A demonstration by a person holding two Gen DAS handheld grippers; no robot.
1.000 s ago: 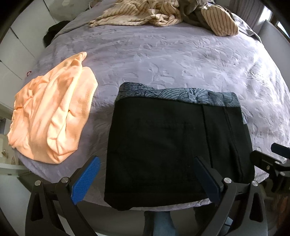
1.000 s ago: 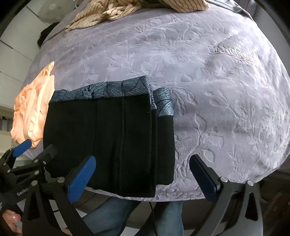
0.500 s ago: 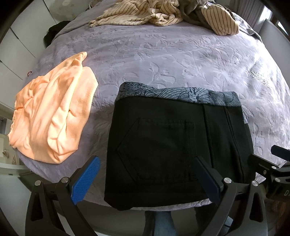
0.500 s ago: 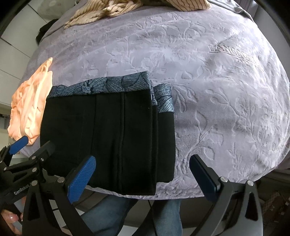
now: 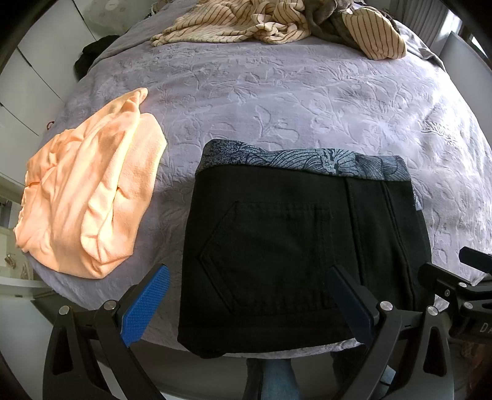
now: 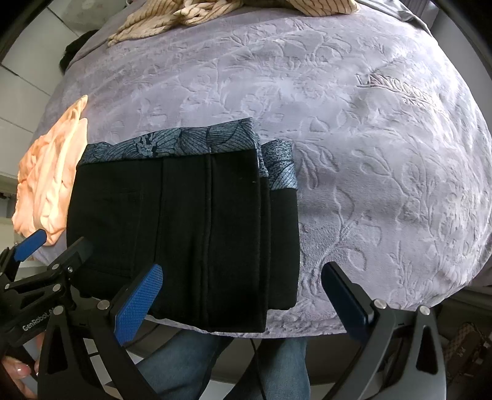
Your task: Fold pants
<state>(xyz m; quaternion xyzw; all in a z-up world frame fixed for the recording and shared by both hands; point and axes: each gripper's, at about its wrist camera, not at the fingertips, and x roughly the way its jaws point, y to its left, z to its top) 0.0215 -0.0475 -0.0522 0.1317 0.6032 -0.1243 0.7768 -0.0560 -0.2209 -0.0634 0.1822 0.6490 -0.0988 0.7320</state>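
Black pants lie folded into a compact rectangle near the front edge of the bed, a blue patterned waistband along the far side and a back pocket facing up. The right wrist view shows the same pants with a narrower folded layer sticking out at the right. My left gripper hovers open over the pants' near edge, nothing between its fingers. My right gripper is open too, above the pants' near right corner. Each gripper shows at the edge of the other's view: the right gripper and the left gripper.
A crumpled orange garment lies left of the pants. Striped beige clothes are piled at the far end of the lilac embossed bedspread. A person's jeans-clad legs stand at the bed's front edge. White cabinets stand at the left.
Both grippers have drifted slightly back and up from the pants; the pants lie still. Jaws stay open throughout.
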